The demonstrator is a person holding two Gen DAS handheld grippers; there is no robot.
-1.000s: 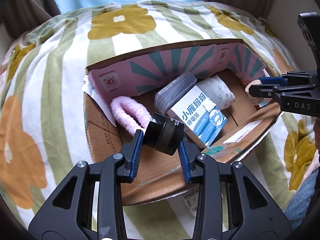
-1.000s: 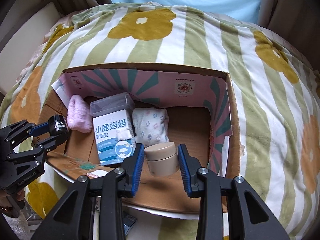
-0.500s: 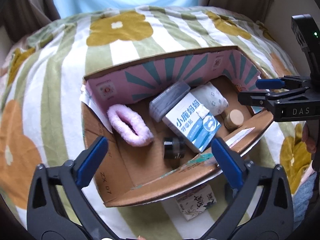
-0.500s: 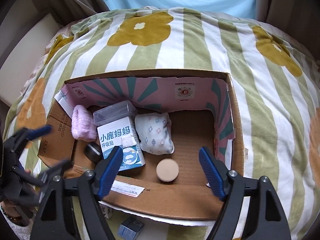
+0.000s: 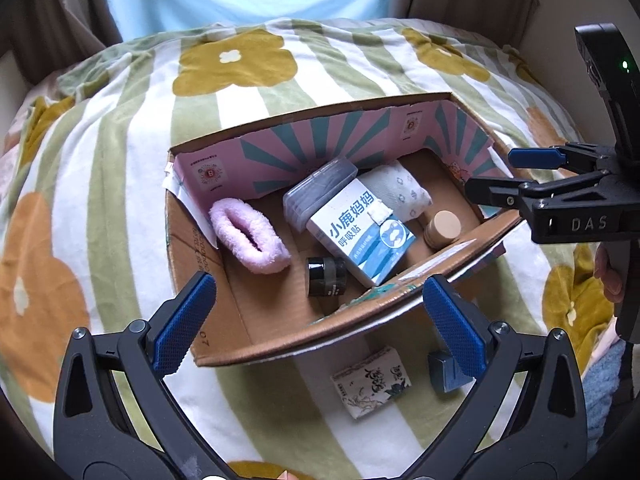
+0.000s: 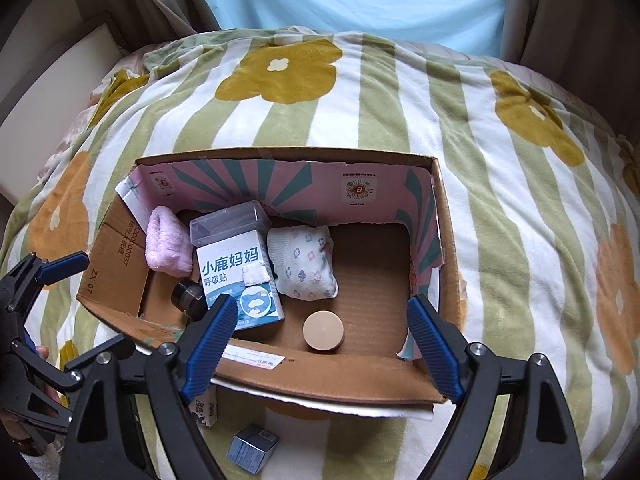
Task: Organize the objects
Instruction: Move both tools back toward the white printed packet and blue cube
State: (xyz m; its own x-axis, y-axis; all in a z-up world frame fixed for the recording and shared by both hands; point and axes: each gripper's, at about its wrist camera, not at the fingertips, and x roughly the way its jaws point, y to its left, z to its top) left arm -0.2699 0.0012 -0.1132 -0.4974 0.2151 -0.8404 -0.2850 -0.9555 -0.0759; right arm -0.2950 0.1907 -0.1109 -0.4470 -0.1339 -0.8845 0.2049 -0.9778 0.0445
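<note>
Left wrist view: the left hand-held gripper (image 5: 318, 318) stands wide apart and holds nothing, poised above the near wall of the cardboard box (image 5: 280, 344); the box rests on a floral striped blanket (image 5: 100, 184); inside the box, a pink fluffy item (image 5: 250, 236) lies at the left end, a black jar (image 5: 326, 276) lies on its side just right of it, touching a blue-and-white carton (image 5: 362, 236); a clear plastic case (image 5: 320, 194) sits behind the carton, a patterned cloth pouch (image 5: 400, 192) to its right, and a beige jar (image 5: 442, 228) stands upright near the box's right end; outside the box's near wall lie a small printed box (image 5: 372, 382) and a small blue box (image 5: 444, 374); the right hand-held gripper (image 5: 504, 176) hovers at the box's right end, its spread unclear from this side-on angle. Right wrist view: the right hand-held gripper (image 6: 320, 344) is spread wide and empty above the box's near wall (image 6: 328, 376); the beige jar (image 6: 323, 330) stands between its fingers, untouched; the black jar (image 6: 188, 298) lies left of the carton (image 6: 236, 276).
</note>
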